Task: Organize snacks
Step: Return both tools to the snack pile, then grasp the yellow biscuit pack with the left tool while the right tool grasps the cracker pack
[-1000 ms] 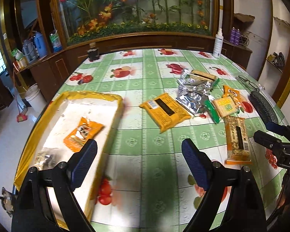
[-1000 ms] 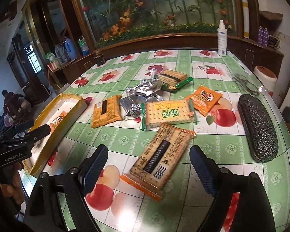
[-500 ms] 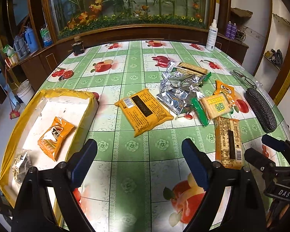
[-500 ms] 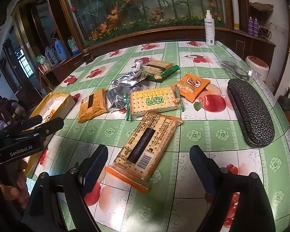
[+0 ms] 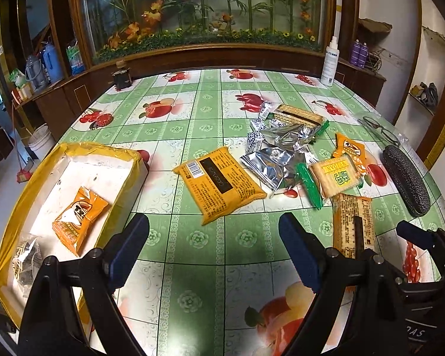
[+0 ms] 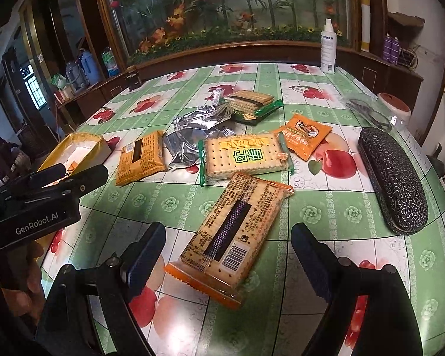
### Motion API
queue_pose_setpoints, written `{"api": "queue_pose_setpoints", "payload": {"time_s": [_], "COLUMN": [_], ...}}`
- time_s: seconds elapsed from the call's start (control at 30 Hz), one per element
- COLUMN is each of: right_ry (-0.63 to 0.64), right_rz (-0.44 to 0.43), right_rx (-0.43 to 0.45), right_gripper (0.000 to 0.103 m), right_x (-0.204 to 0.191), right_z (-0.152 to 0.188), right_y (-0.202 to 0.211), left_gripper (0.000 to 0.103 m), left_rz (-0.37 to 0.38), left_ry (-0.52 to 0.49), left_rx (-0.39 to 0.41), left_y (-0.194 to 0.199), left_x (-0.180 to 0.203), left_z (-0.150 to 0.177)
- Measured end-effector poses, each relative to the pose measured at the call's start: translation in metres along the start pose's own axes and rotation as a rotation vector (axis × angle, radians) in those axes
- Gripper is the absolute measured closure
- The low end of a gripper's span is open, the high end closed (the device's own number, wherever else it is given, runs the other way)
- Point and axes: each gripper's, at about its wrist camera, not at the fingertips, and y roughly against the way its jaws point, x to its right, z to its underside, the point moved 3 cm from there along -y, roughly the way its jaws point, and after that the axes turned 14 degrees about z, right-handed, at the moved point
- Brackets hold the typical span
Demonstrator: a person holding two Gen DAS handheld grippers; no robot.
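Note:
A yellow-rimmed box [image 5: 23, 207] at the table's left holds a small orange snack packet [image 5: 79, 219] and a clear packet [image 5: 25, 261]. My left gripper [image 5: 213, 252] is open and empty, short of the yellow biscuit pack [image 5: 219, 181]. My right gripper [image 6: 228, 262] is open, its jaws on either side of the near end of a long orange-edged cracker pack [image 6: 234, 234] without touching it. Beyond lie a WEIDAN cracker pack [image 6: 243, 157], silver foil bags [image 6: 192, 136], an orange packet [image 6: 307, 135] and a green-wrapped cracker pack [image 6: 252, 103].
A black glasses case [image 6: 391, 178] lies at the right, with scissors in a clear bag [image 6: 368, 112] behind it. A white spray bottle [image 6: 328, 47] stands at the far edge. The left gripper body [image 6: 41, 201] shows in the right wrist view.
My left gripper has swung right, away from the box toward the yellow biscuit pack. My right gripper has moved forward over the long cracker pack. Both stay open.

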Motion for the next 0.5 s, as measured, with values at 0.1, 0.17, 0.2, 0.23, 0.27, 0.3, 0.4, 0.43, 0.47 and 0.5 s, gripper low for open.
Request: {"api": "queue_pose_setpoints", "payload": {"time_s": [0.1,0.17,0.2,0.23,0.27,0.3,0.4,0.43,0.47,0.5], "right_ry": [0.000,-0.001,-0.003,-0.006,-0.008,-0.011,-0.034,-0.042,-0.048,-0.054], "right_rz": [0.000,0.006,0.008,0.010,0.015,0.019,0.033,0.040,0.047,0.051], "right_rx": [-0.007,-0.013,-0.015,-0.020,-0.028,-0.034,-0.069,-0.083,-0.095,-0.108], "right_gripper": [0.015,0.015,0.015,0.015,0.015,0.015,0.015,0.015,0.015,0.015], "right_x": [-0.002,-0.002,-0.002,-0.001,-0.001,-0.001,0.001,0.001,0.001,0.000], "right_z": [0.000,0.000,0.000,0.000,0.000,0.000,-0.001,-0.002,-0.002,-0.002], "right_y": [-0.005,-0.008,-0.009,-0.011,-0.013,-0.015,-0.024,-0.028,-0.031,-0.035], "left_gripper": [0.013,0.014,0.014,0.014,0.014,0.014,0.013,0.014,0.014,0.014], "left_rz": [0.001,-0.005,-0.007,-0.009,-0.009,-0.007,-0.005,-0.003,-0.002,-0.001], "left_ry": [0.013,0.015,0.015,0.015,0.016,0.019,0.035,0.045,0.057,0.065], "left_rx": [-0.003,-0.003,-0.007,-0.014,-0.020,-0.032,-0.065,-0.075,-0.084,-0.088], "left_y": [-0.004,-0.007,-0.009,-0.012,-0.015,-0.019,-0.030,-0.035,-0.040,-0.043], "left_x": [-0.003,-0.004,-0.005,-0.006,-0.006,-0.007,-0.008,-0.009,-0.011,-0.011], "left_z": [-0.001,-0.002,-0.002,-0.002,-0.002,-0.002,-0.003,-0.004,-0.006,-0.007]}}
